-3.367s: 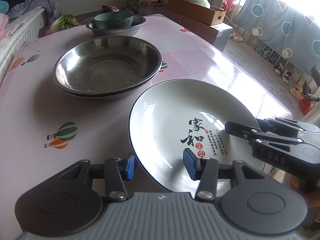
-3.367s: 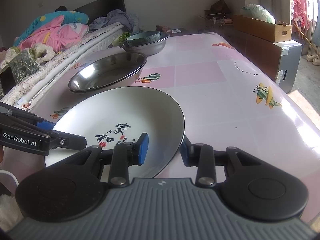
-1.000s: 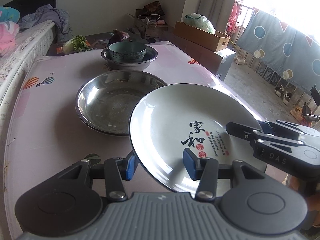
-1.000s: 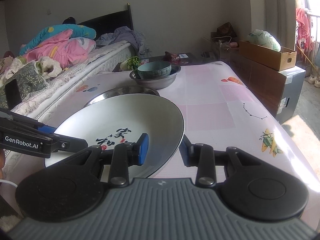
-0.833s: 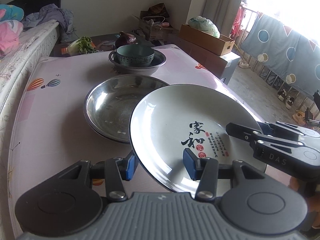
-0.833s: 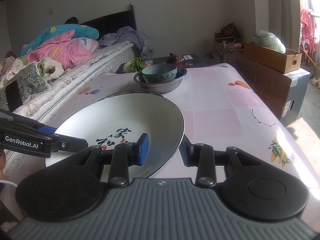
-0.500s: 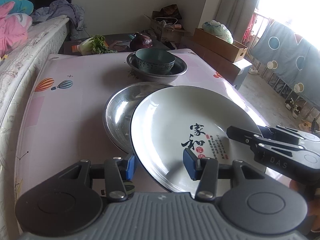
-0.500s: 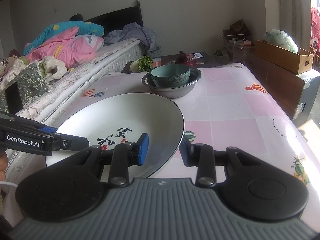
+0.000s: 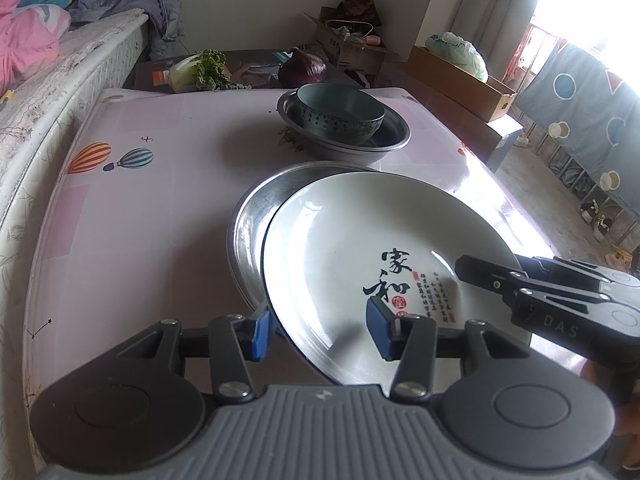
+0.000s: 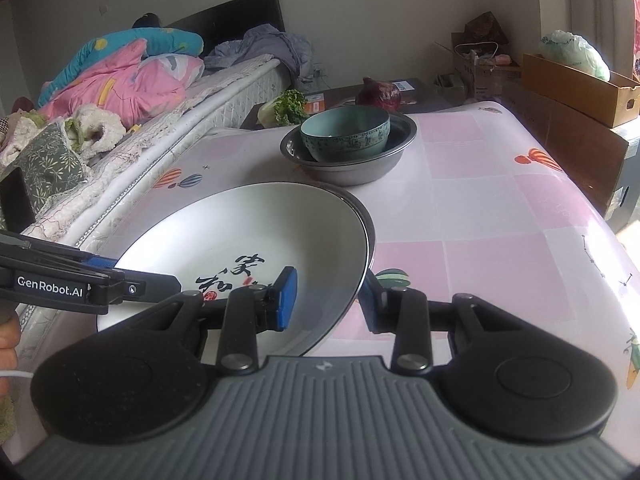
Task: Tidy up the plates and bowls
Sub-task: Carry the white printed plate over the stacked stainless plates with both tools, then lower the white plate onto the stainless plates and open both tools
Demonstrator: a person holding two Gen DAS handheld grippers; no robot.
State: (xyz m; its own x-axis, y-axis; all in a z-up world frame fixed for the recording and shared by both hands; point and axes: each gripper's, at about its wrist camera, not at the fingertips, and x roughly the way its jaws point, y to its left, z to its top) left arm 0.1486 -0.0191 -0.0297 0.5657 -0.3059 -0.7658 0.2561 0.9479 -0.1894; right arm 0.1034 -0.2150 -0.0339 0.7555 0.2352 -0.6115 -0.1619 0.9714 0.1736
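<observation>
Both hand-held grippers clench one white plate (image 9: 360, 248) by opposite rims, the left hand-held gripper (image 9: 320, 326) and right hand-held gripper (image 10: 326, 300) each with one blue pad inside and one beneath, holding it tilted above a steel basin (image 9: 250, 216) on the pink tabletop (image 9: 140, 208). Only the left view shows most of that basin (the right shows a sliver); beyond, a teal bowl (image 10: 346, 132) sits in a steel bowl (image 10: 352, 168). Readable: "DAS", "GenRobot.AI", black calligraphy on the plate.
</observation>
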